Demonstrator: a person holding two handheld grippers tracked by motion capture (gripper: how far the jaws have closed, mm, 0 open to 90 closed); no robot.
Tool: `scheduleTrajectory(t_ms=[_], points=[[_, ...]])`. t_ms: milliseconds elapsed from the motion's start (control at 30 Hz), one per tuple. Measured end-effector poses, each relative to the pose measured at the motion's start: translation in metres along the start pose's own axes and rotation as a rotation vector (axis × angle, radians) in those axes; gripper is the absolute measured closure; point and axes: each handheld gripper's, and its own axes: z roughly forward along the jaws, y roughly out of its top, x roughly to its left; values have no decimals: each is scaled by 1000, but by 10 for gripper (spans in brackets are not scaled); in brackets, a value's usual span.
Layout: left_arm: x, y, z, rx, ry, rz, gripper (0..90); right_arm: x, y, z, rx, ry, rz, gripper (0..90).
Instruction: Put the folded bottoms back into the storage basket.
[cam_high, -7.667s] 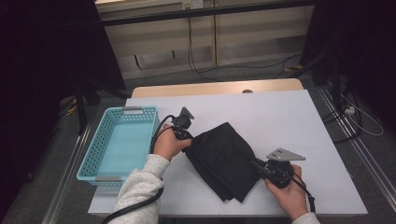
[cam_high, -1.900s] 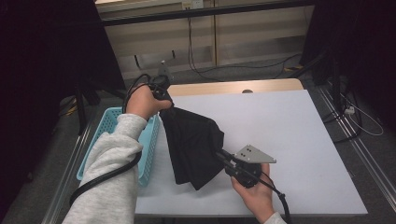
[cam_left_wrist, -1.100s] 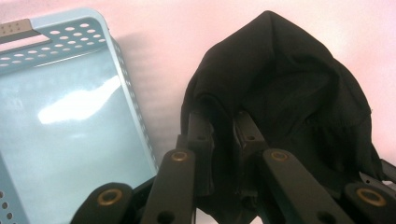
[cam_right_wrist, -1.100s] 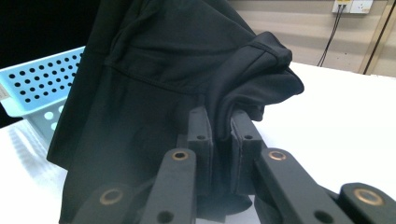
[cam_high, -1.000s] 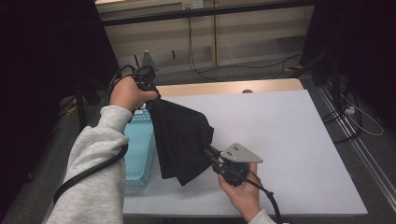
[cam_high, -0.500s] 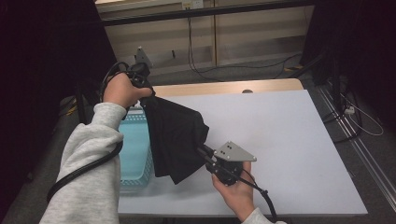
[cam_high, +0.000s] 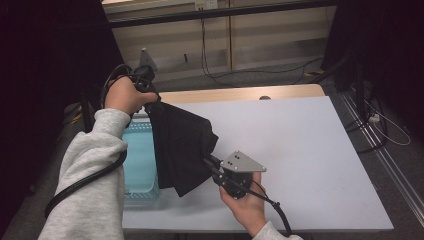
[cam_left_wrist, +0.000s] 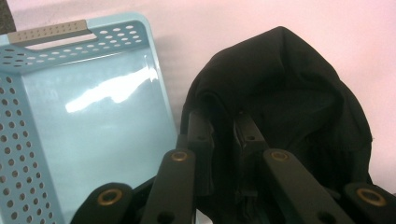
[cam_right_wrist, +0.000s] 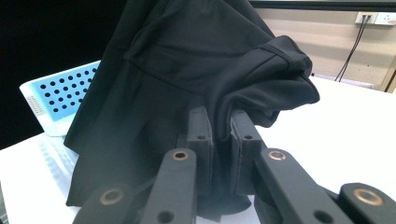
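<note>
- We are holding a black cloth (cam_high: 182, 145) off the white table (cam_high: 310, 150) between our two grippers; it is hanging at the table's left side, partly over the right edge of the light blue basket (cam_high: 137, 155).
- Our left gripper (cam_high: 145, 82) is raised high at the far left, above the basket's far end, and its jaws are pinching the cloth's upper edge, as the left gripper view (cam_left_wrist: 223, 135) is showing.
- Our right gripper (cam_high: 212, 165) is sitting low and nearer to us, just above the table, with its jaws clamping a fold at the cloth's lower right; the right gripper view (cam_right_wrist: 219, 126) is showing the fabric squeezed between the pads.
- The cloth is draping in a slant from the high left grip down to the low right one, its bottom hem hanging close to the basket's near right corner.
</note>
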Motion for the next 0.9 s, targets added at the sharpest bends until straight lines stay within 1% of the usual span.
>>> scheduleTrajectory(t_ms=[233,467,500,900], points=[[5,-2,-3,4,6,-13,806,4,4,2,-9,4,-5,814],[12,-5,-10,-7,11,-26,807,9,8,3,-26,12,1,814],[13,-5,-11,-1,11,-23,807,9,8,3,-26,12,1,814],[23,-11,-27,-15,15,-43,807,16,16,7,-42,30,-1,814]])
